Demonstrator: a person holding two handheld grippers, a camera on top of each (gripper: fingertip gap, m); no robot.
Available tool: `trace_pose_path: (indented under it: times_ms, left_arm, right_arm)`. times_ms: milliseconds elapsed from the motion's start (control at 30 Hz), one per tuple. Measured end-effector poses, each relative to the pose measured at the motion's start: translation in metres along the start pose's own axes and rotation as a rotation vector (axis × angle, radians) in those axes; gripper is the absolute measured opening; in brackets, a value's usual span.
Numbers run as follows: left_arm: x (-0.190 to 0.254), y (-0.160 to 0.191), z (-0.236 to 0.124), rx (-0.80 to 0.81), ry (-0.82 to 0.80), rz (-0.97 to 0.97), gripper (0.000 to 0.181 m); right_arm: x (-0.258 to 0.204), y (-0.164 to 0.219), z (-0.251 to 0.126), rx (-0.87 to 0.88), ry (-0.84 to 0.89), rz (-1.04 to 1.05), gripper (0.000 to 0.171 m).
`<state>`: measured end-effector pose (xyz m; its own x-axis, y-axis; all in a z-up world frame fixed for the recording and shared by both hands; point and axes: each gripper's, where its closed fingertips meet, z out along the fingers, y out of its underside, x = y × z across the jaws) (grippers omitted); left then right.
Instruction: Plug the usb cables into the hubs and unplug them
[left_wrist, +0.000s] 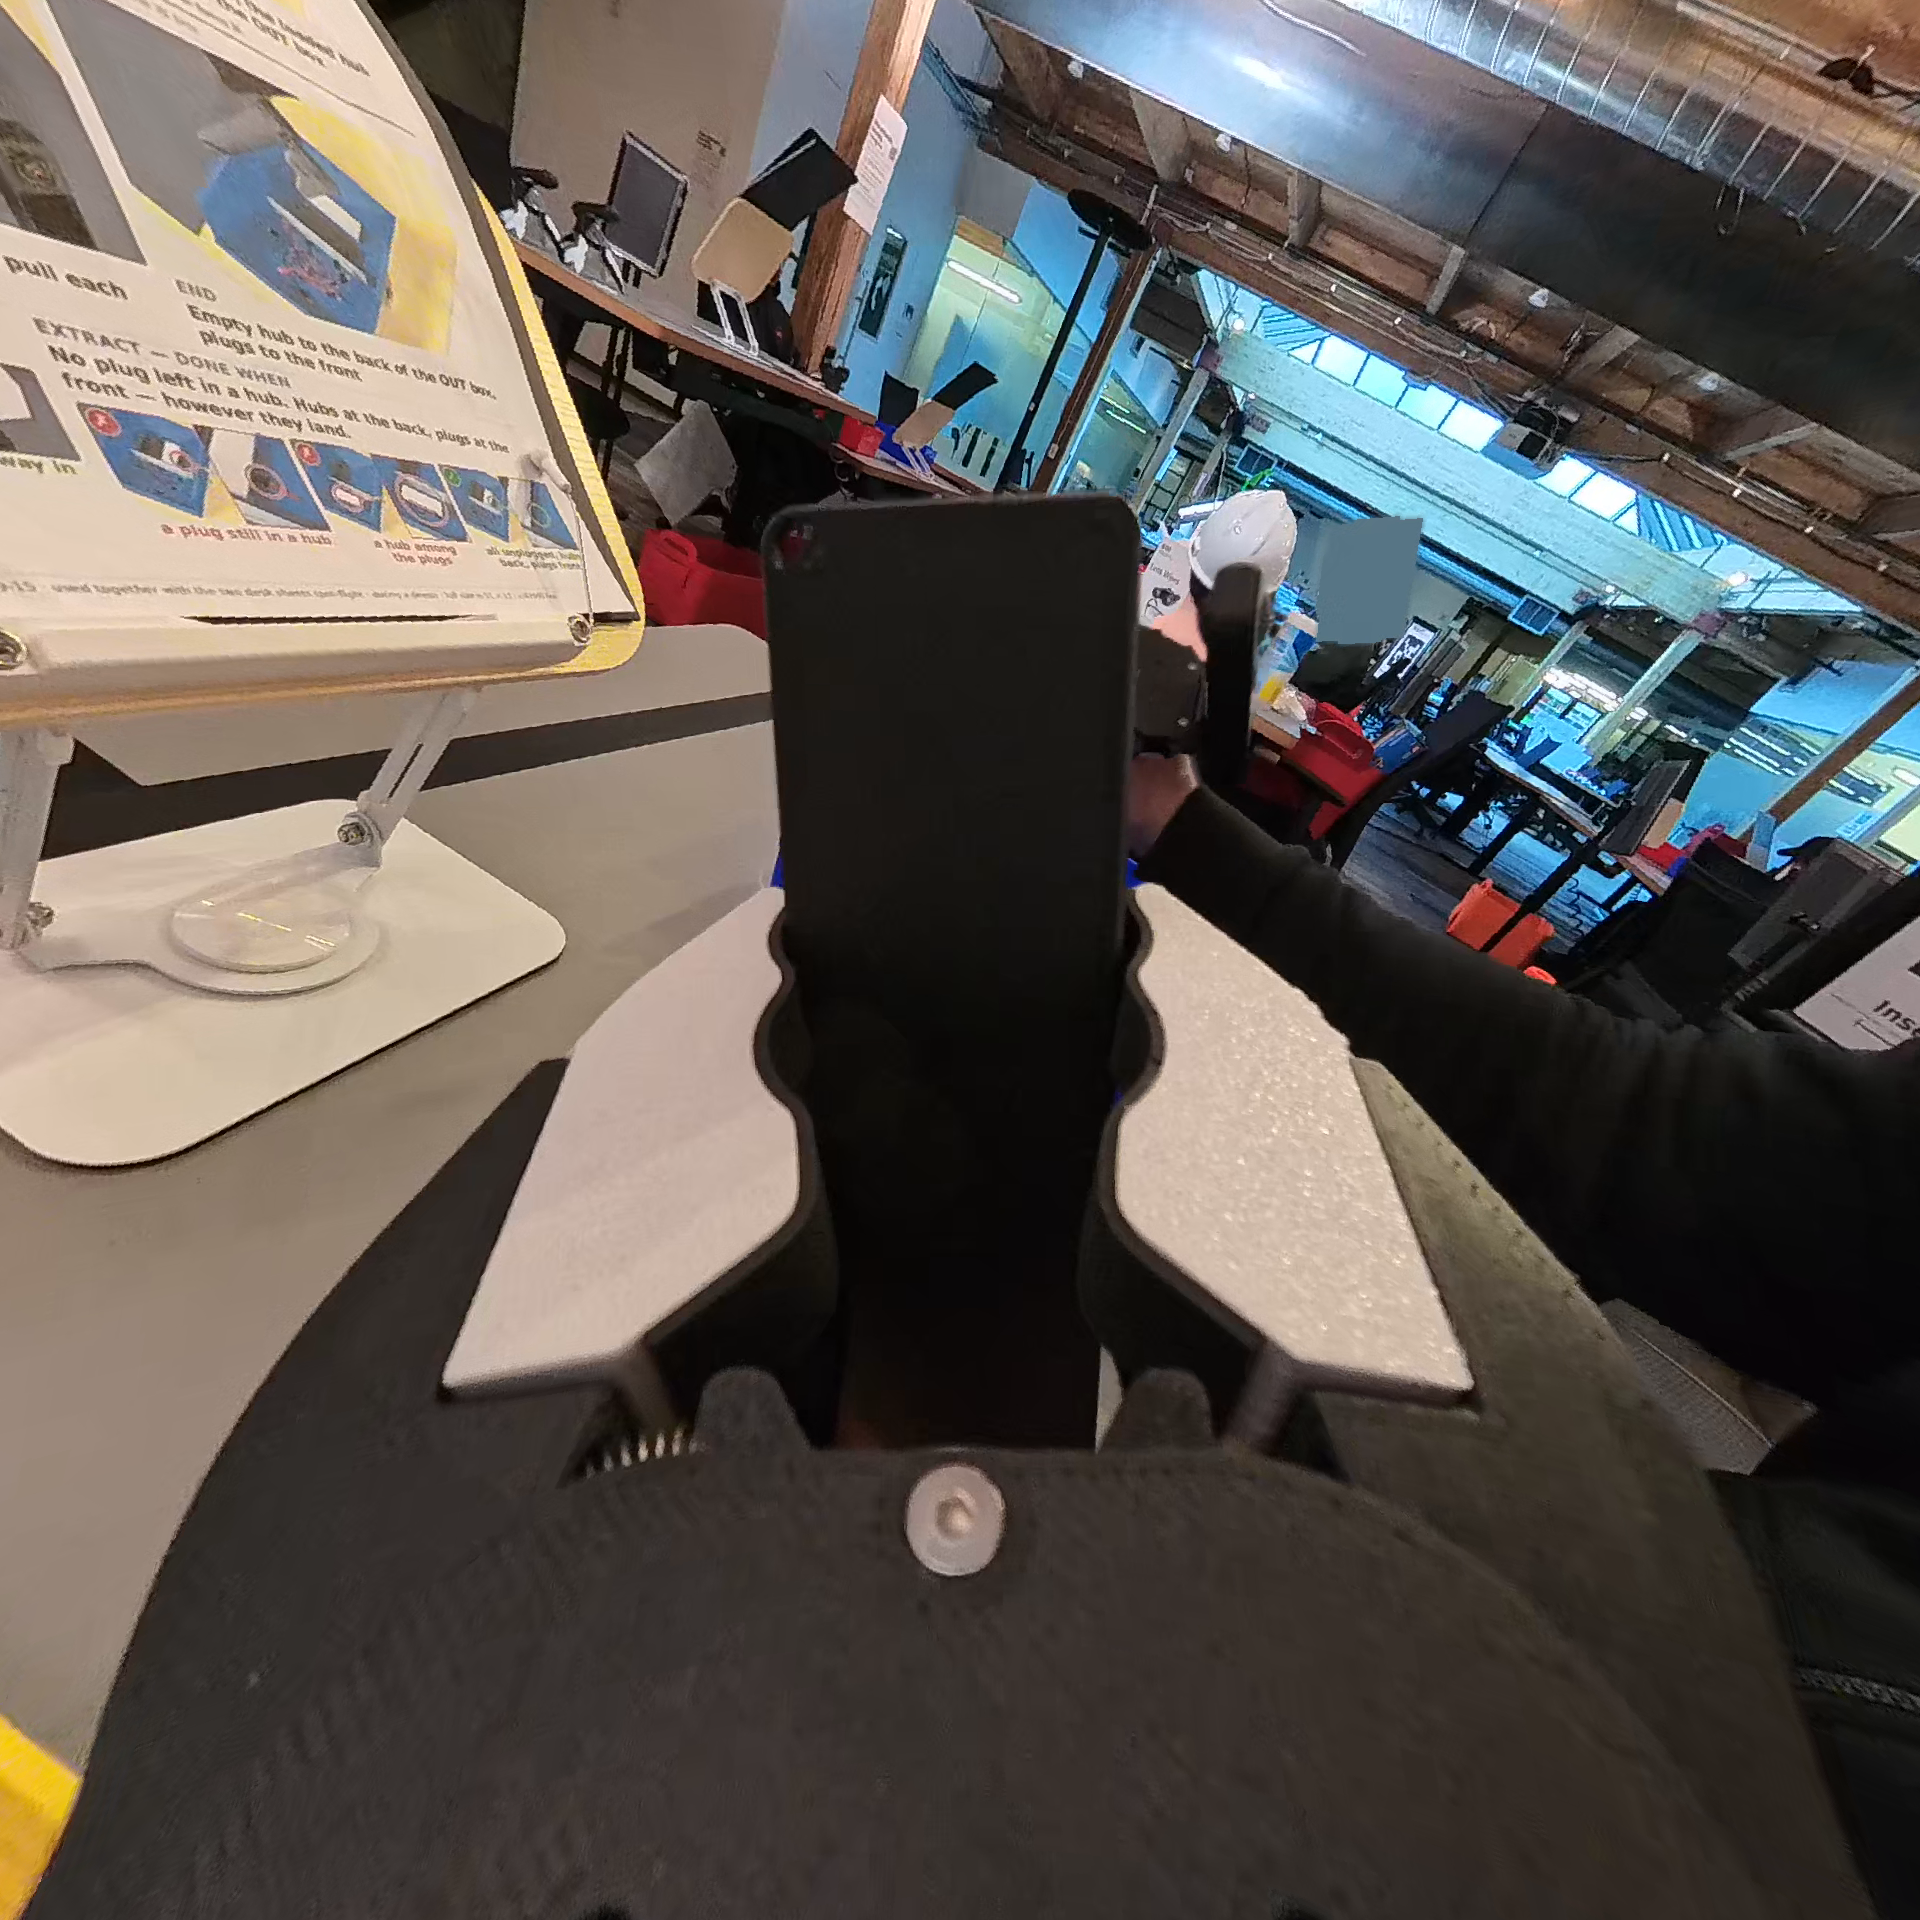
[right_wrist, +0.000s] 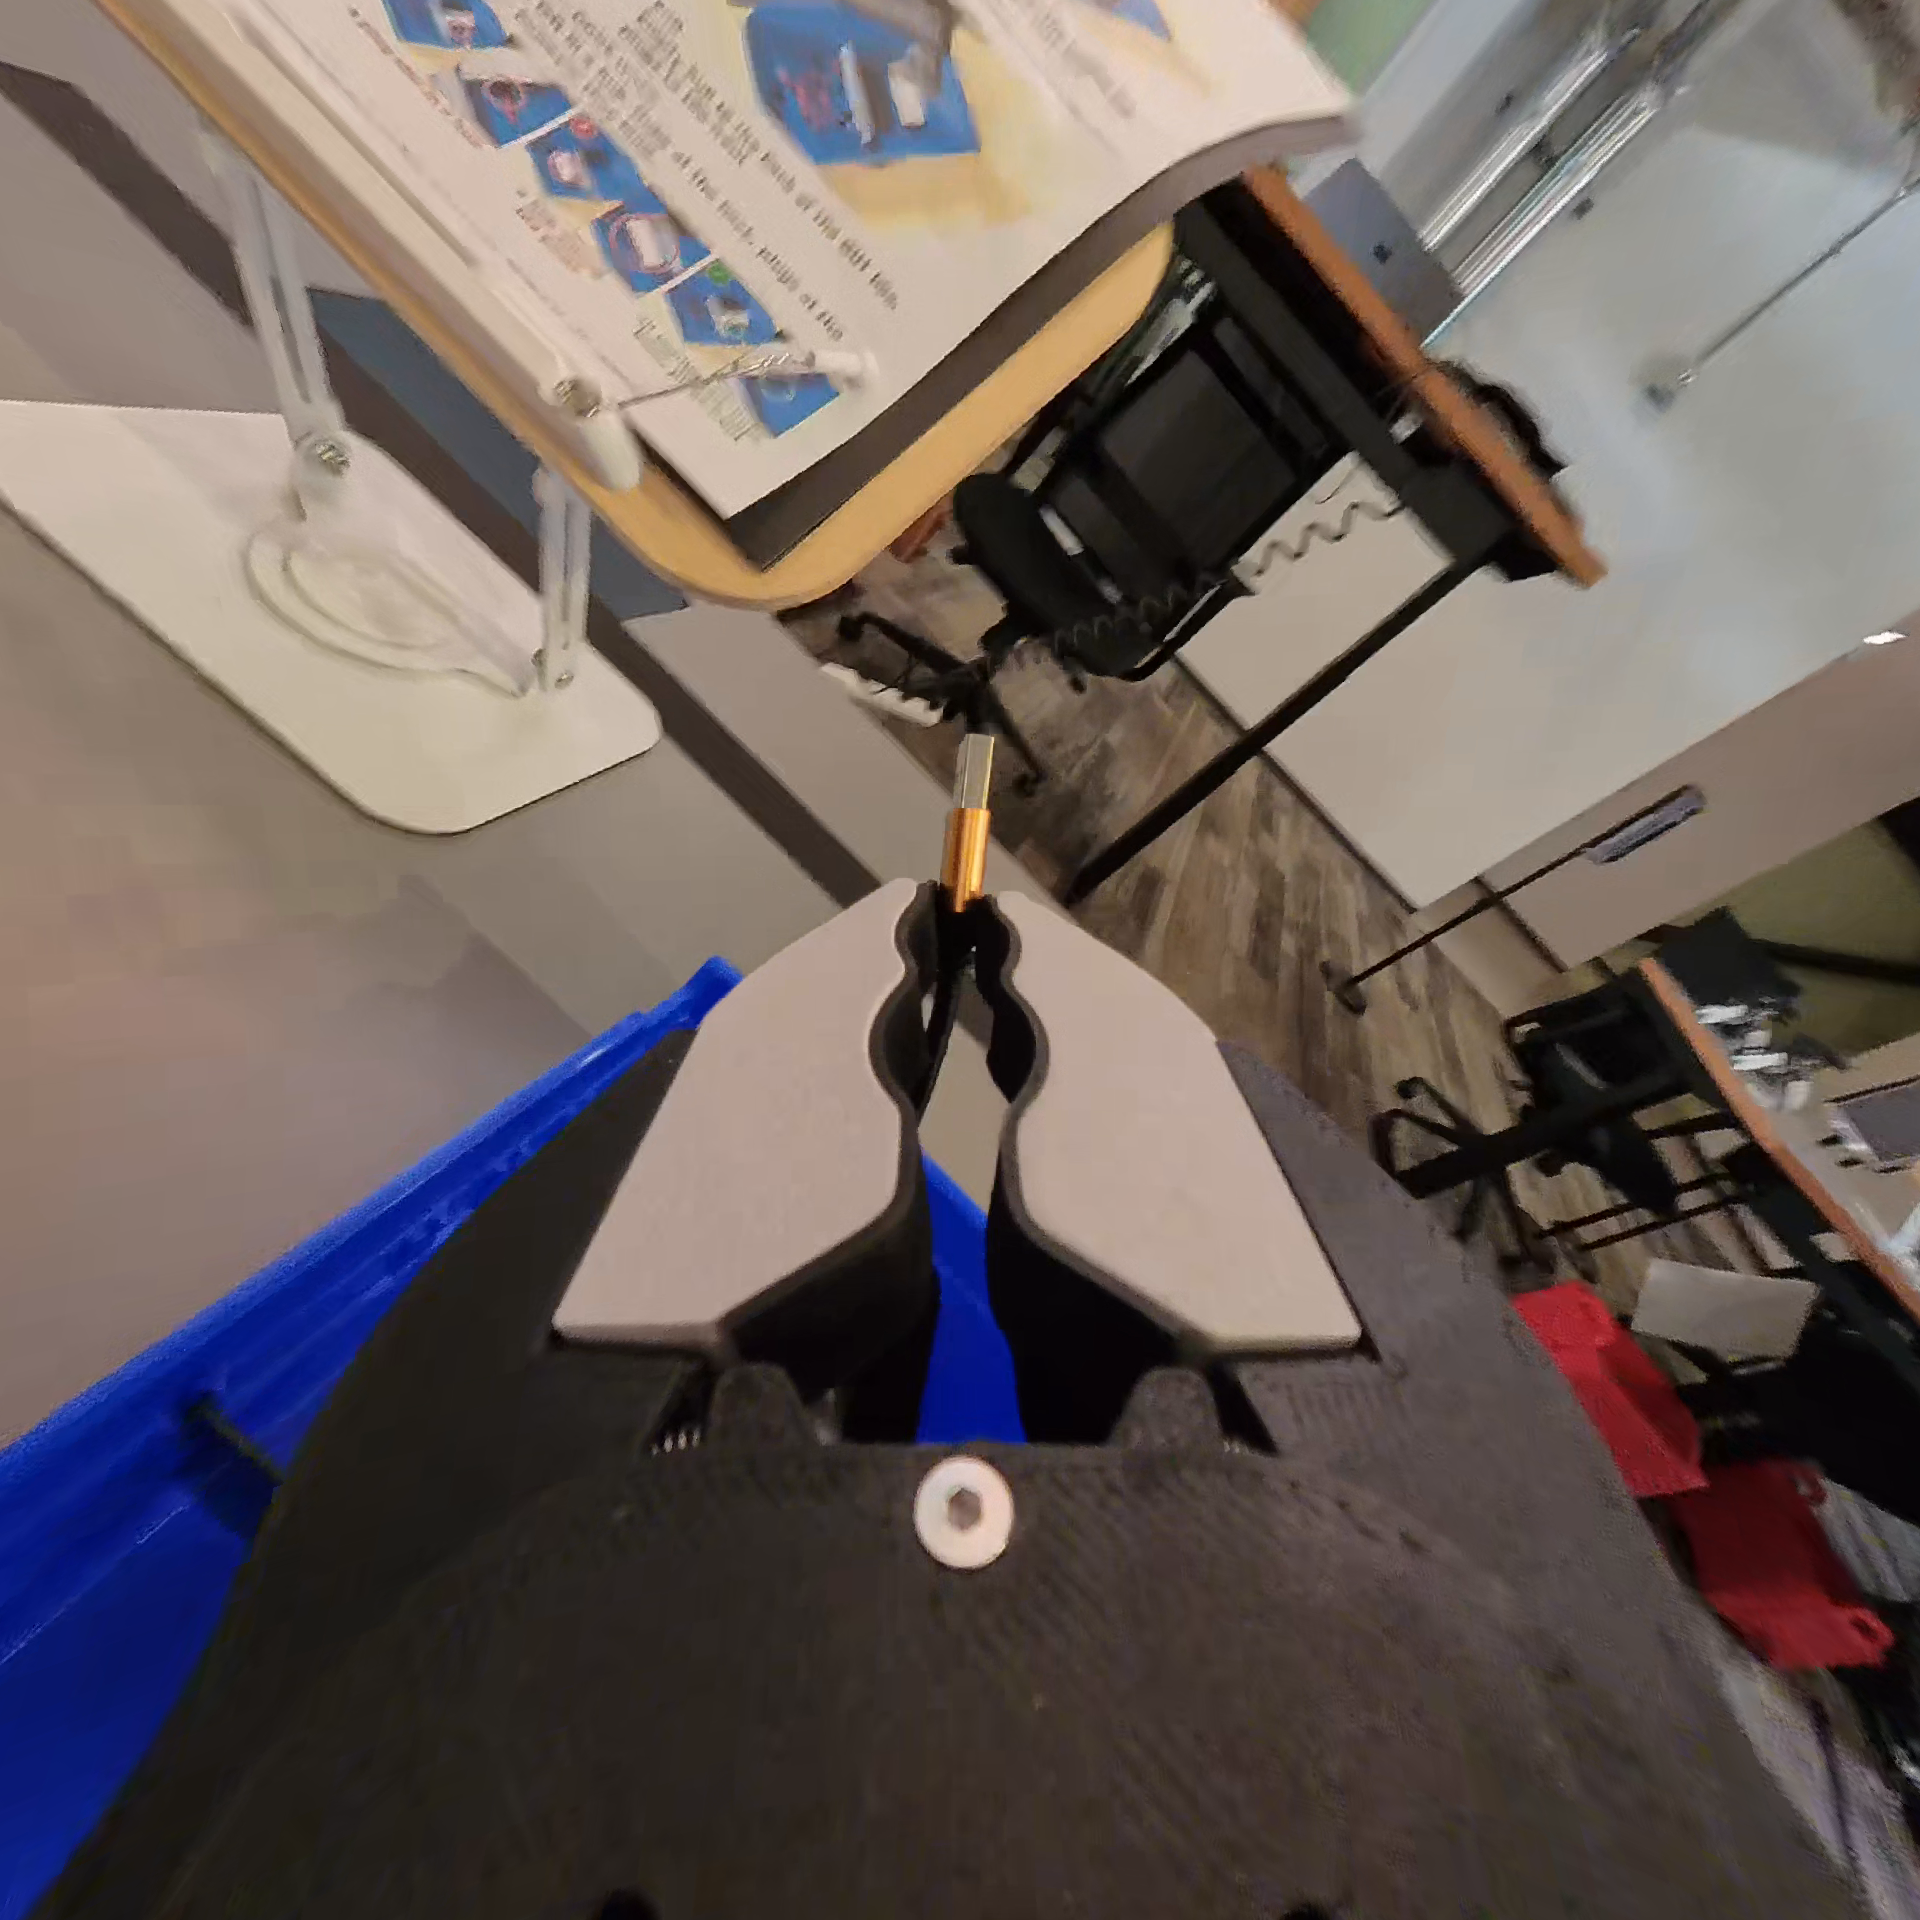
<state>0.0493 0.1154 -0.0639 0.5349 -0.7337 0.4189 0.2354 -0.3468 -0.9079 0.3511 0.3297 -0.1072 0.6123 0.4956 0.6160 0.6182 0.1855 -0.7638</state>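
My left gripper (left_wrist: 951, 935) is shut on a flat black hub (left_wrist: 951, 748) that stands up between its grey fingers (left_wrist: 665, 1153), raised above the grey table (left_wrist: 260, 1299). My right gripper (right_wrist: 958, 914) is shut on a USB cable plug (right_wrist: 968, 831) with an orange-gold sleeve and a silver metal tip that points forward past the fingertips. The black cable runs back between the fingers. The right gripper's dark frame (left_wrist: 1231, 675) also shows in the left wrist view behind the hub, held by a hand with a black sleeve (left_wrist: 1455, 1039). The hub's ports are hidden.
A white stand (left_wrist: 260, 966) holding an illustrated instruction sheet (left_wrist: 239, 343) sits on the table at left; it also shows in the right wrist view (right_wrist: 343, 644). A blue bin (right_wrist: 260, 1403) lies under my right gripper. Desks, chairs and red bins fill the room behind. The tips of one gripper are about 40 cm away from the tips of the other.
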Motion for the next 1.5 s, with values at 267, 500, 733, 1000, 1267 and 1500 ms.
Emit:
trace_pose_path:
  times_ms: [267, 500, 733, 1000, 1267, 1500]
  left_arm:
    - [-0.001, 0.007, 0.003, -0.017, 0.005, -0.014, 0.057]
    - [-0.003, 0.01, 0.009, -0.004, 0.014, -0.069, 0.057]
    - [0.003, 0.013, 0.017, 0.016, 0.044, -0.137, 0.057]
    - [0.019, 0.025, 0.03, 0.008, 0.083, -0.194, 0.057]
    - [0.026, 0.03, 0.031, -0.055, 0.137, -0.163, 0.065]
    - [0.038, 0.055, 0.04, -0.181, 0.179, -0.062, 0.057]
  right_arm:
    - [-0.065, 0.087, 0.008, -0.391, -0.277, 0.06, 0.041]
    - [-0.08, -0.028, -0.037, -0.189, -0.244, -0.07, 0.041]
    - [-0.244, -0.184, -0.083, 0.172, -0.508, -0.352, 0.036]
    - [-0.293, -0.209, -0.07, 0.184, -0.294, -0.636, 0.009]
    - [-0.283, -0.209, -0.072, 0.239, -0.268, -0.581, 0.007]
    - [-0.267, -0.203, -0.075, 0.244, -0.282, -0.543, 0.007]
